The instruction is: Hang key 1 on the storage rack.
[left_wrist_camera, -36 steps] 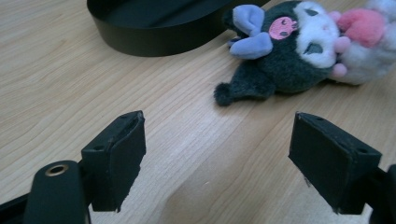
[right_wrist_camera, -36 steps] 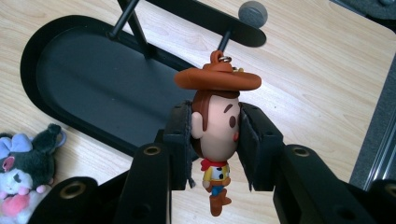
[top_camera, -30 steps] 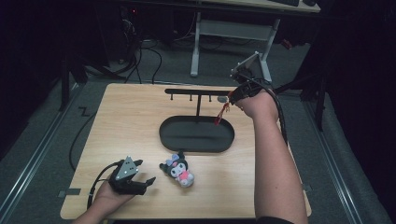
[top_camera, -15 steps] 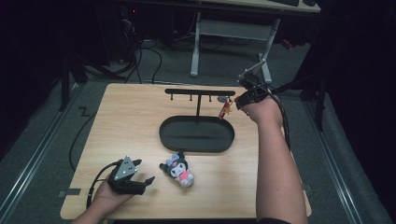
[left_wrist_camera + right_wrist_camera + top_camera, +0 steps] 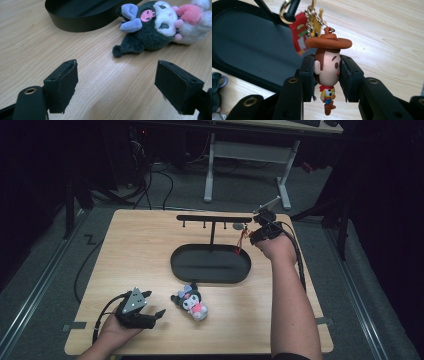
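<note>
You have the small cowboy-figure keychain with the orange hat pinched by its head between the pads of your right gripper, jaws clamped on both cheeks so the body dangles free below. Its gold ring sits up at a peg of the black T-shaped hanging rack, at the rack's right end on the far side of the table, so gripping the head keeps the chain and red tag clear for hooking. The rack's black oval base tray lies underneath. Your left gripper rests near the left front edge, jaws wide apart and empty, pointed at the dark plush toy with the pink bow lying just beside the tray, probably the next pick.
</note>
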